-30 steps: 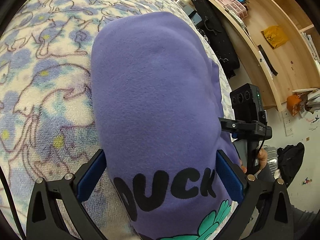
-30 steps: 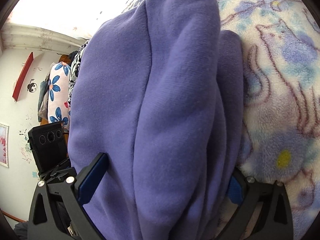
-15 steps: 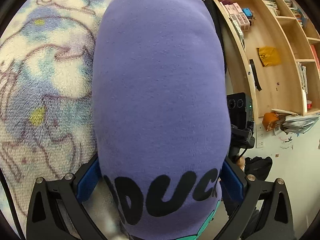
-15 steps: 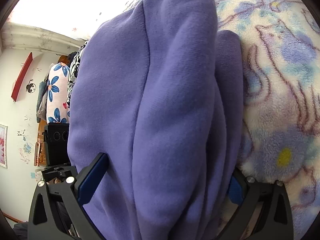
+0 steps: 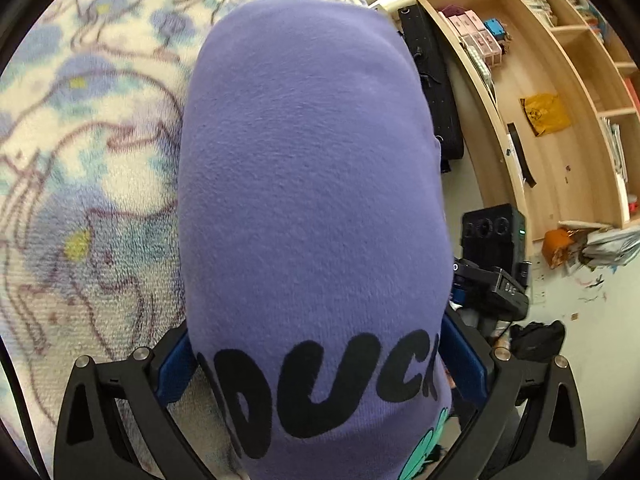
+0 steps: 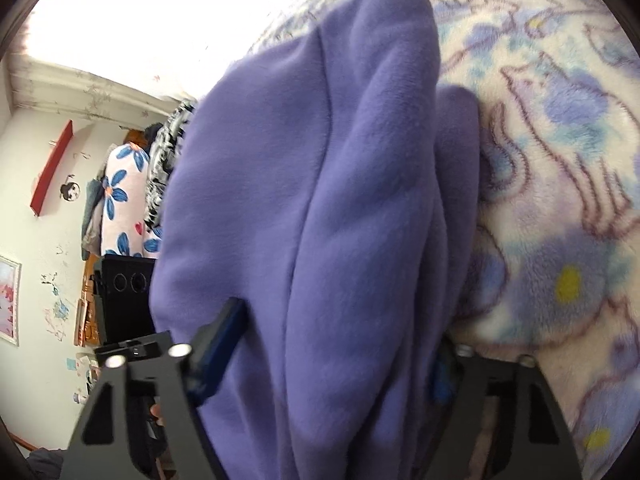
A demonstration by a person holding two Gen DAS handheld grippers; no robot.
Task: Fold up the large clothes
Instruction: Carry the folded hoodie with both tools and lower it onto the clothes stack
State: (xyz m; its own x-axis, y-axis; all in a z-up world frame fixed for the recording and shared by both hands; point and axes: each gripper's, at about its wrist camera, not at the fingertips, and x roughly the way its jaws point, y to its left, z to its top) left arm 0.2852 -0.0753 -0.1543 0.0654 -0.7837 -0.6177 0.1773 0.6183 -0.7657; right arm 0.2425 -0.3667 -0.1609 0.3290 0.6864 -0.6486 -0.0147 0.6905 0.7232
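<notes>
A purple fleece sweatshirt (image 5: 312, 184) with black "DUCK" letters and a teal print fills the left wrist view, bundled in thick folds. My left gripper (image 5: 320, 364) has its blue pads spread wide on either side of the bundle. In the right wrist view the same sweatshirt (image 6: 320, 220) hangs in folds between my right gripper's (image 6: 328, 352) fingers, which stand closer together and press into the fabric. The garment sits over a fleece blanket (image 5: 80, 200) with blue flowers, which also shows in the right wrist view (image 6: 560, 200).
A wooden bookshelf (image 5: 560, 100) with boxes and a yellow bag stands to the right. A black case (image 5: 432, 80) leans by it. The other gripper's camera body (image 5: 492, 240) shows at the right. Hung floral clothes (image 6: 128, 208) are at the left.
My right gripper's fingers have moved inward and pressed onto the purple fabric. The left view has shifted a little; the sweatshirt still fills its jaws.
</notes>
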